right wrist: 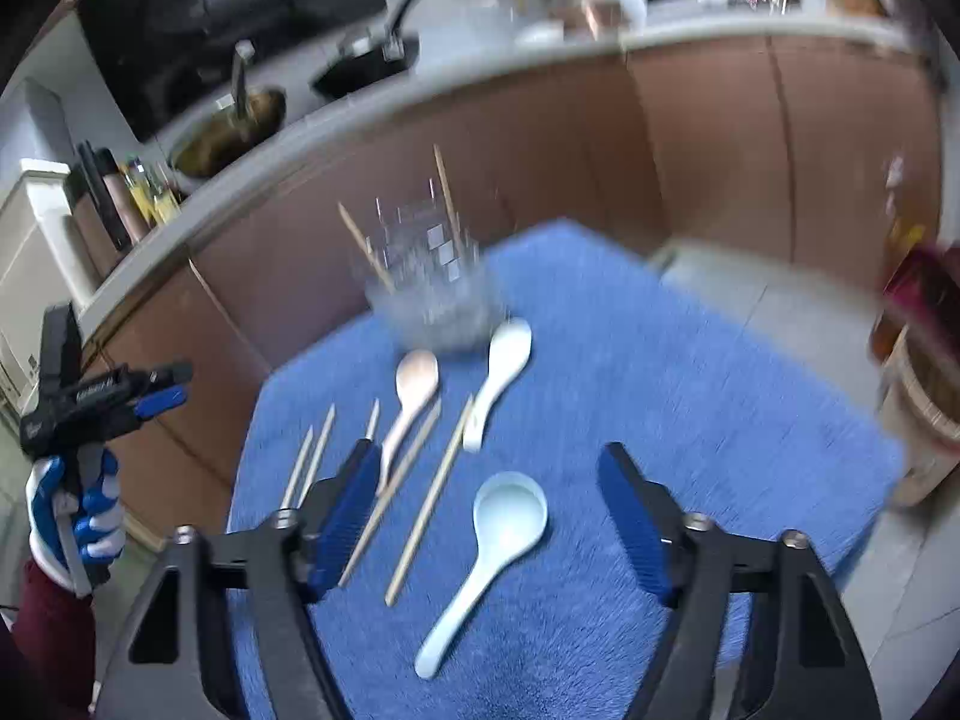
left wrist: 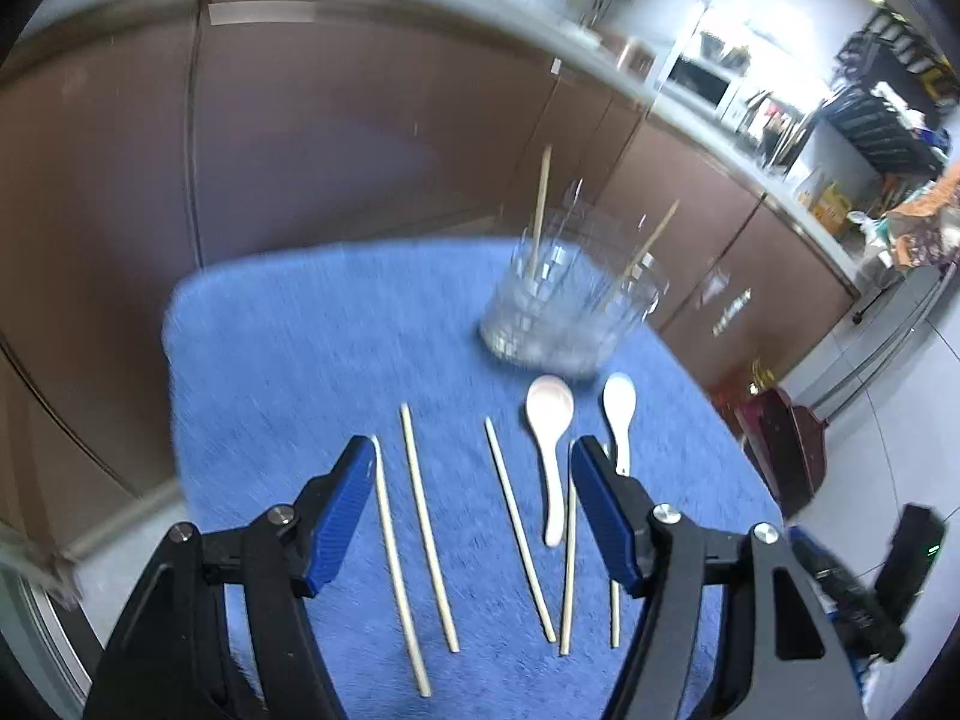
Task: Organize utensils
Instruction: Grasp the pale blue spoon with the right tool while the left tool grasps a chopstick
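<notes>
Worktop (left wrist: 270, 348) carries a blue towel; brown cabinets and a cluttered kitchen counter stand behind. No writing is legible. Left hand-held gripper (left wrist: 474, 516) is open, empty, above chopsticks (left wrist: 426, 528) and a pink spoon (left wrist: 552, 450). Right hand-held gripper (right wrist: 489, 516) is open, empty, a pale blue spoon (right wrist: 498, 540) below its jaws. Glass holder (right wrist: 432, 288) stands beyond both, holding two chopsticks.

Three spoons are lying on the blue mat (right wrist: 660, 360): a pale pink spoon (right wrist: 411, 396), a white spoon (right wrist: 501, 369) and a light blue spoon (right wrist: 492, 546). Five wooden chopsticks (left wrist: 429, 528) are lying loose on the mat. One clear glass holder (left wrist: 570, 306) is standing toward the mat's far edge, with two more chopsticks (left wrist: 542, 204) leaning inside it.
</notes>
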Tool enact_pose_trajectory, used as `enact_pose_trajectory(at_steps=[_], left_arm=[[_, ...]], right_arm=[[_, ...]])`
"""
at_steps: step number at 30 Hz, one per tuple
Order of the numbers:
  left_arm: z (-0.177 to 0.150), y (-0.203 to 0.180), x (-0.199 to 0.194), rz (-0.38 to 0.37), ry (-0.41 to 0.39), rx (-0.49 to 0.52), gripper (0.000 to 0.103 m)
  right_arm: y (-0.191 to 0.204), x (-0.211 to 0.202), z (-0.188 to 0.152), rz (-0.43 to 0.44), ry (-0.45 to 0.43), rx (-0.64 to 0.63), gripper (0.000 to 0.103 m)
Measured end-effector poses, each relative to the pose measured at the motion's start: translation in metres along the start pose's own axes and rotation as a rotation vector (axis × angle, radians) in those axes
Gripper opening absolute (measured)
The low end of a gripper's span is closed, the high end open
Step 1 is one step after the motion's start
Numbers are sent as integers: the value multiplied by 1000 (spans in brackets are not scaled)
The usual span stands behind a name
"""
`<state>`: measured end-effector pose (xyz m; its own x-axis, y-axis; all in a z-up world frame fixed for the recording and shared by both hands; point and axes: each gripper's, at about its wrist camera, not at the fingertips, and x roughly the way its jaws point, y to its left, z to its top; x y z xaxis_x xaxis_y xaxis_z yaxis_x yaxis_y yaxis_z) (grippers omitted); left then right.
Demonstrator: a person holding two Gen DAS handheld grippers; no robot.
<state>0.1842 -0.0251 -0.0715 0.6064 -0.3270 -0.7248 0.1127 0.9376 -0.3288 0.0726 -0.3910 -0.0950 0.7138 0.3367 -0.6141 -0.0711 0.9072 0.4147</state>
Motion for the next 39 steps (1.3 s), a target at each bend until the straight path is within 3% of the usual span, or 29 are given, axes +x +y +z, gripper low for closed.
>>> enact_pose_trajectory(at_steps=[6,12,28,39], left_arm=[[5,18,63,33,151,-66,61],[10,35,118,62,264,-128,39],[16,34,173,174,382,-105,15],[22,28,187,215,388,-75,7]], right_arm=[[-30,54,-14,47,157,41,51],[-41,79,-20,92,237,19,46],[-39,112,-9,160,321,-38,31],[-39,120,-11,171,356,-93,14]])
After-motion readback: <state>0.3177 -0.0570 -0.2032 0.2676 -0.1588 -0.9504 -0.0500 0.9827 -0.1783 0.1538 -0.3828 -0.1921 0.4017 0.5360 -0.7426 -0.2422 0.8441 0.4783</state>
